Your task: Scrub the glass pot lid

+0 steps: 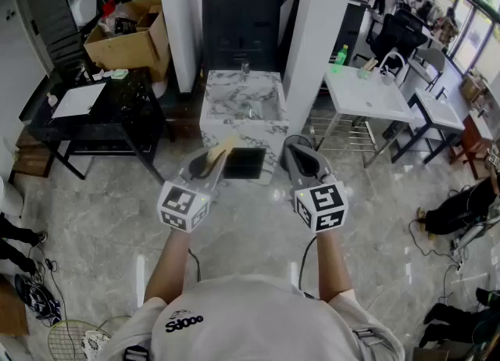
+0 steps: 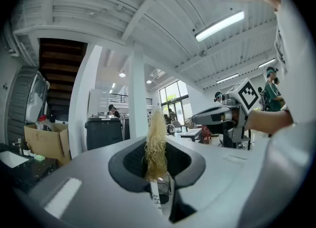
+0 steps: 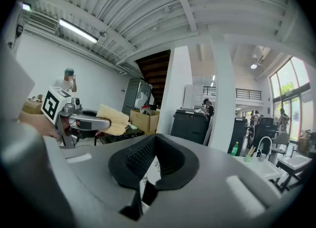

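One loofah pad [image 2: 156, 143] in left gripper [image 2: 157, 171]

From above the person, the head view looks steeply down on the left gripper [image 1: 209, 162] and right gripper [image 1: 299, 156], while each gripper view rides close behind its own jaws, apparently tilted slightly upward, all three sharing the tall black cabinet [image 1: 238, 19] ahead.

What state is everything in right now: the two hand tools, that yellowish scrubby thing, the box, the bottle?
left gripper: shut on the scrub pad.
scrub pad: clamped, sticking up out of the jaws.
right gripper: shut, nothing between the jaws.
cardboard box: open, flaps up.
green bottle: upright on the white table.
glass pot lid: not seen in any view.
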`<state>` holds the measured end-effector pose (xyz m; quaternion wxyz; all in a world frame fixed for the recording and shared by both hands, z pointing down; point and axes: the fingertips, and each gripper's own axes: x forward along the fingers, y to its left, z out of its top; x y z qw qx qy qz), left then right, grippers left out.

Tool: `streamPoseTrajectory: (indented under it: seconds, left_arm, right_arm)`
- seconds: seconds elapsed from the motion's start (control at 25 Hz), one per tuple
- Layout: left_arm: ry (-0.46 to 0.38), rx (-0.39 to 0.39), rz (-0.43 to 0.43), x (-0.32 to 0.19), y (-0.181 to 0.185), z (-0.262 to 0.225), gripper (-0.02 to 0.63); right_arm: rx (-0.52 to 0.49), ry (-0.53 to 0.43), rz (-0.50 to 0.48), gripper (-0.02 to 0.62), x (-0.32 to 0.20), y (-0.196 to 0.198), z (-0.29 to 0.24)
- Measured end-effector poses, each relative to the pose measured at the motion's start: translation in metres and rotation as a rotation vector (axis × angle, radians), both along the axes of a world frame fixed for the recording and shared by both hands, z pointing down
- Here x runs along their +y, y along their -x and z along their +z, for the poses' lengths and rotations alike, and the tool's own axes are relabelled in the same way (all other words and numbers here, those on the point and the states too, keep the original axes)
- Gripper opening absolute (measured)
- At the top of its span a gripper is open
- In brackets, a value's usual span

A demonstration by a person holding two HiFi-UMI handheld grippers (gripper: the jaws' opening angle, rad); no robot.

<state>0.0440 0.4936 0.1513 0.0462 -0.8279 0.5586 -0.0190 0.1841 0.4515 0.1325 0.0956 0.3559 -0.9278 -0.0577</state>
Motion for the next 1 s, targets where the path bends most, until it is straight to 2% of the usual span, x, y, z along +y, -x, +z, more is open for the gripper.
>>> streamPoseTrajectory:
  seconds: [0.4, 0.6, 1.0]
  left_arm:
    - [0.007, -0.005, -0.002, -0.029, -0.022, 0.001, 0.055]
    - [0.014, 0.003, -0.027, -0.039, -0.030, 0.008, 0.055]
    - [0.031, 0.002, -0.070, -0.066, -0.033, 0.020, 0.055]
  right_arm:
    - [-0.019, -0.012, -0.003, 0.002, -0.026, -0.018, -0.003]
    - [-0.075, 0.019, -0.040, 0.005, -0.038, -0.030, 0.002]
    - [-0.086, 0.040, -0.073, 0.005, -0.071, -0.040, 0.015]
